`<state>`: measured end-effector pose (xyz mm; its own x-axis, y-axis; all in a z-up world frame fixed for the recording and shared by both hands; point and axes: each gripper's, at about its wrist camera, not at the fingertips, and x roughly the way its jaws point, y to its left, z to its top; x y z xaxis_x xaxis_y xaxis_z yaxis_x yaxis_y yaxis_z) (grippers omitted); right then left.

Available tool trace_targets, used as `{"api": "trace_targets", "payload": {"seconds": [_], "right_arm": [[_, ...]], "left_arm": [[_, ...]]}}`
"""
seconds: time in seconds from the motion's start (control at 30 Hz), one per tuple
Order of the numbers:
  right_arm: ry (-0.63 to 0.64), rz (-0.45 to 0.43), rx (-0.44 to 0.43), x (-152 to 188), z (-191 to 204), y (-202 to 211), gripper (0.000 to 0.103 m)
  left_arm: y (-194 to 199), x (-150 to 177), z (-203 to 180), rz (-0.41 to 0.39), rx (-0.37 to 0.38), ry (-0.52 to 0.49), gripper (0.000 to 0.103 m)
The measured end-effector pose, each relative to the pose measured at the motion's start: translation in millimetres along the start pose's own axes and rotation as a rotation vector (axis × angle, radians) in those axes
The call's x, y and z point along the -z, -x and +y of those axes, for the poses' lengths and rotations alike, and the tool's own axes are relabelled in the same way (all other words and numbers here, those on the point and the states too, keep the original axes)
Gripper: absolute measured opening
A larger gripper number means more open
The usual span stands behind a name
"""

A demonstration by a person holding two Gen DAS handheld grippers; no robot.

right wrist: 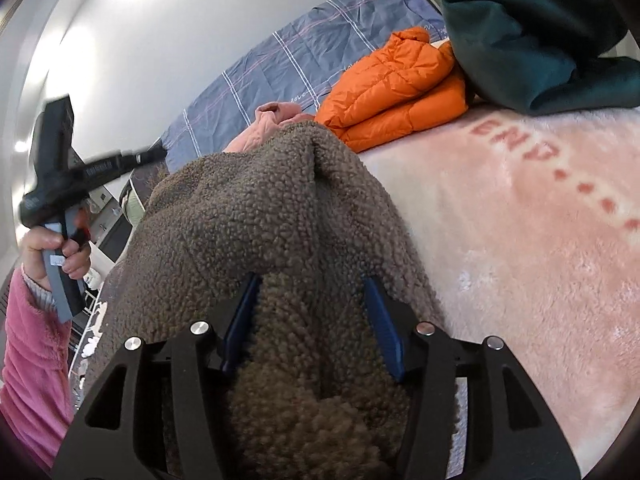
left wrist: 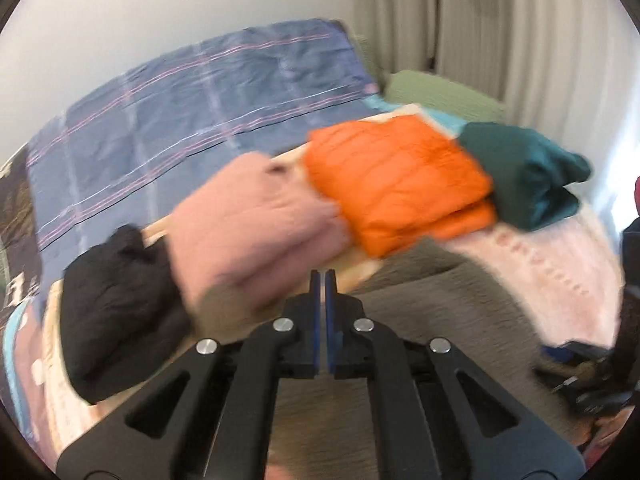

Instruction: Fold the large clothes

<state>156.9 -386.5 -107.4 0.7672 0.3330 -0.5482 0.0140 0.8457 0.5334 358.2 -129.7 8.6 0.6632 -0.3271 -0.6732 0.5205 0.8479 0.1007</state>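
A brown fleece garment (right wrist: pixel 260 208) lies bunched on the pink blanket (right wrist: pixel 520 240). My right gripper (right wrist: pixel 310 280) has its jaws spread wide around a thick fold of the fleece, with the blue pads (right wrist: pixel 380 312) on both sides of it. My left gripper (left wrist: pixel 324 276) is shut with nothing between its fingers, held above the fleece (left wrist: pixel 420 320). In the right wrist view the left gripper (right wrist: pixel 158 154) is raised at the left, held by a hand in a pink sleeve.
Folded clothes lie in a row behind: a black one (left wrist: pixel 116 312), a pink one (left wrist: pixel 256 220), an orange puffer jacket (left wrist: pixel 400 188) and a dark green one (left wrist: pixel 520 176). A blue plaid quilt (left wrist: pixel 180 120) lies by the white wall. Curtains hang at the back right.
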Motion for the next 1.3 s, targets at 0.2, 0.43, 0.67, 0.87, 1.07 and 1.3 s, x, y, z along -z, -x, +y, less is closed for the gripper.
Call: {"api": "trace_targets", "payload": {"seconds": [0.2,0.43,0.67,0.87,1.07,1.3], "right_arm": [[0.052,0.002,0.06,-1.9,17.8,-4.1,0.056],[0.043,-0.008,0.073,-0.1,15.8,-2.0,0.057],[0.036,-0.008,0.083,0.2,13.0,0.2,0.057],[0.031,-0.018,0.085,2.1,14.2,-0.3,0.058],[0.056,-0.024,0.115,3.2,16.7,-3.1,0.058],[0.039,-0.027,0.088,3.6,10.7,-0.1,0.059]], "left_arm": [[-92.1,68.1,-11.1,0.133,-0.226,-0.145,0.0],[-83.1,57.0,-2.4,0.131,-0.162,-0.092,0.0],[-9.6,25.5,-16.2,-0.007,0.045,-0.01,0.008],[-22.9,36.0,-83.1,0.049,0.185,-0.192,0.043],[-65.5,56.4,-83.2,0.13,0.196,-0.106,0.043],[17.2,66.9,-99.1,-0.019,0.039,-0.086,0.067]]}}
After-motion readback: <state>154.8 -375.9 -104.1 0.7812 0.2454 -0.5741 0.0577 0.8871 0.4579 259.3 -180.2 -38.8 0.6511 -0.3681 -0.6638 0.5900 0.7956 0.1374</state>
